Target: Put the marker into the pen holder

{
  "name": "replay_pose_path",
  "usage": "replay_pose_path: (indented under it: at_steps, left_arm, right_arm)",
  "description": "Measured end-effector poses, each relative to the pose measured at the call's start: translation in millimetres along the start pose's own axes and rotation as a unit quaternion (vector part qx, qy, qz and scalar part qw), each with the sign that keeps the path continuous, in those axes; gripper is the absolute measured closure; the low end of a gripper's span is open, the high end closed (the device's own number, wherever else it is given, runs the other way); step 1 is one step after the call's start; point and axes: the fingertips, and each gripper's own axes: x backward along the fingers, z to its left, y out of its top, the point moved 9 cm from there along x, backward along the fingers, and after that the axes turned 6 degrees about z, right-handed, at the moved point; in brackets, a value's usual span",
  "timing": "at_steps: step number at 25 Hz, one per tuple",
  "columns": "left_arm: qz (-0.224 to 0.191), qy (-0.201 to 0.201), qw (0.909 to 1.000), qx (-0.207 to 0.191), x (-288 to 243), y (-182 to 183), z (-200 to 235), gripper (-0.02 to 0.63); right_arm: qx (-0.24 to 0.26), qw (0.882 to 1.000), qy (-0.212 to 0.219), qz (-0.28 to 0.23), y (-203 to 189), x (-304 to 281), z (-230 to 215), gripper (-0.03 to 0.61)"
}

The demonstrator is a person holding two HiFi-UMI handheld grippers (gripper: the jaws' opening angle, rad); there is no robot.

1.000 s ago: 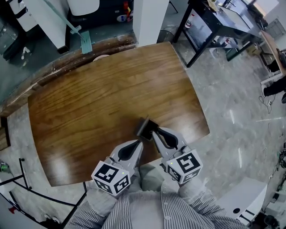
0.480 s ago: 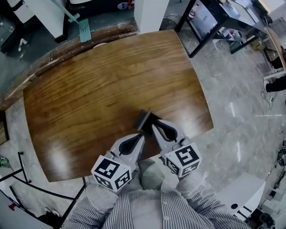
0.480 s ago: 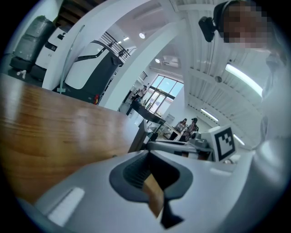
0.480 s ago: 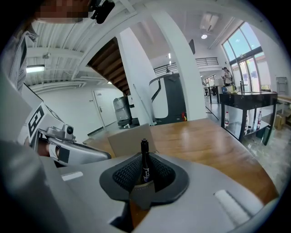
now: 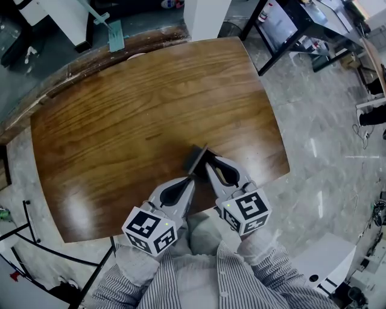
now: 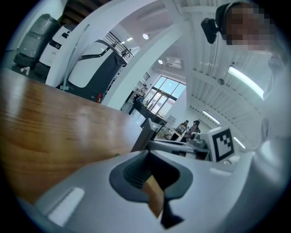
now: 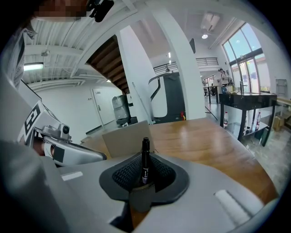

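The pen holder [image 5: 194, 158], a small dark grey box, stands on the wooden table [image 5: 151, 108] near its front edge. My right gripper [image 5: 208, 165] is shut on a black marker [image 7: 145, 157], which sticks out past the jaws and points at the holder [image 7: 127, 137] just ahead. My left gripper [image 5: 189, 180] is shut with nothing in it, its tip just short of the holder's near left side [image 6: 147, 131]. In the left gripper view the right gripper [image 6: 182, 146] lies close beside the holder.
A black metal table [image 5: 301, 24] stands on the floor at the far right. A white pillar [image 5: 205, 18] rises behind the wooden table. Black frame legs [image 5: 36, 241] stand at the lower left.
The view has shifted slightly. Both grippers and the holder stay almost where they were, with the right gripper still shut on the marker.
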Motion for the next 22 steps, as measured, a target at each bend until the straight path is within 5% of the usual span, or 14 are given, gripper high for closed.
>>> replay_pose_path:
  at_steps: [9,22]
  left_arm:
    - [0.001,0.000,0.9999,0.010,2.5,-2.6,1.8,0.606]
    - [-0.004,0.002,1.0000,0.005,8.4,-2.6,0.3,0.606]
  right_arm:
    - [0.017,0.999,-0.037,0.012,0.8,-5.4,3.9,0.528]
    - [0.020,0.999,-0.033,0.013,1.8,-0.7,9.6,0.503]
